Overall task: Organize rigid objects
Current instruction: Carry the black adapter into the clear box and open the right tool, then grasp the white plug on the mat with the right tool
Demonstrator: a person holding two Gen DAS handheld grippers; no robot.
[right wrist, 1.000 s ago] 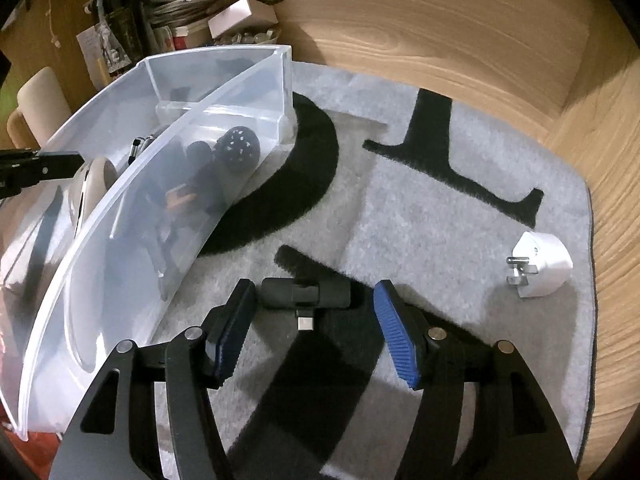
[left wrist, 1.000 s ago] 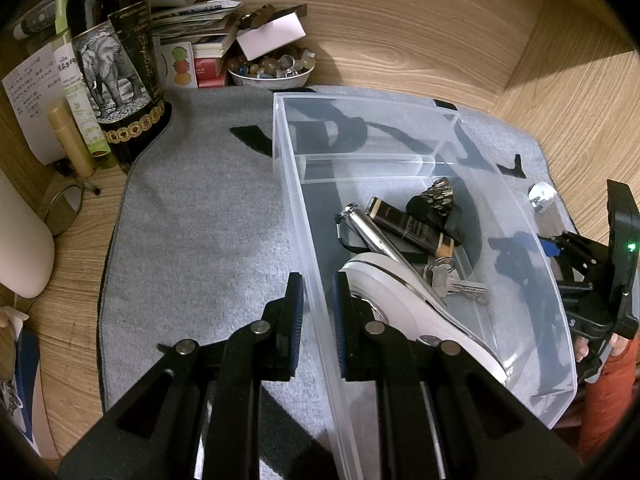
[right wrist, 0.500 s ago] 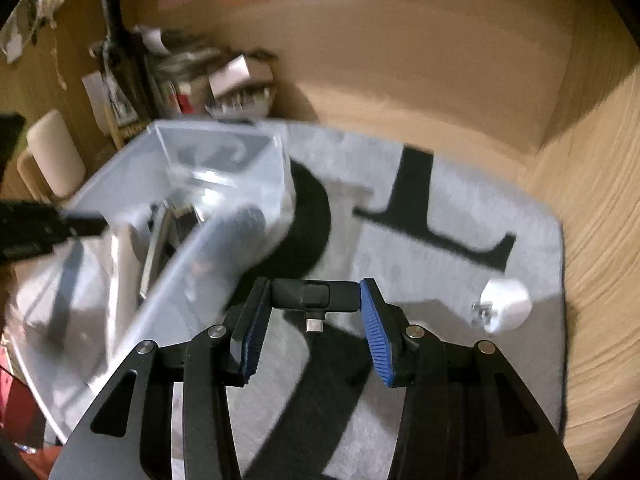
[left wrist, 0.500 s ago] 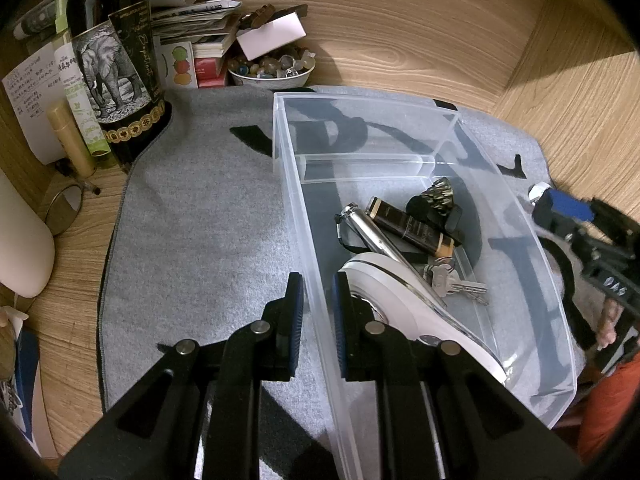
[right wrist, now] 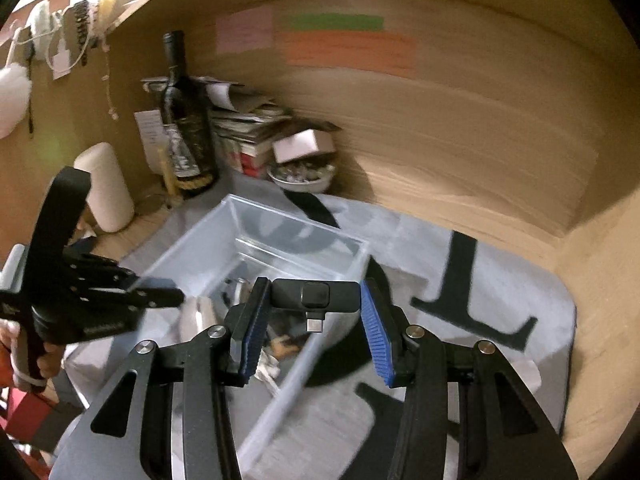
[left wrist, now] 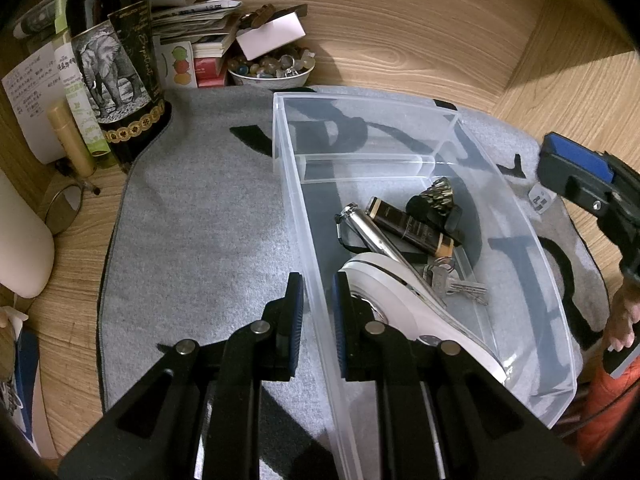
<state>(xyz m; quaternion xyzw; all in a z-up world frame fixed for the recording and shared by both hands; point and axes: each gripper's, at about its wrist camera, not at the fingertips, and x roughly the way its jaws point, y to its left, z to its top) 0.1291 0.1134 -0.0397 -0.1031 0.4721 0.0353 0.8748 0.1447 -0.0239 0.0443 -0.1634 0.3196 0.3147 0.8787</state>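
Note:
A clear plastic bin stands on the grey mat. It holds a silver tube, a black-and-gold tube, keys and a white round device. My left gripper is shut on the bin's near left wall. My right gripper is shut on a small black adapter with its plug pointing down, held in the air above the bin's right side. In the left wrist view the right gripper shows at the right edge, above the bin's rim.
A white wall plug lies on the mat right of the bin. At the back left stand a wine bottle, stacked papers and a bowl of beads. Wooden walls close in the back and right.
The right gripper closed on the black adapter, lifted it off the mat and carried it up toward the bin. The left gripper and the bin stayed put.

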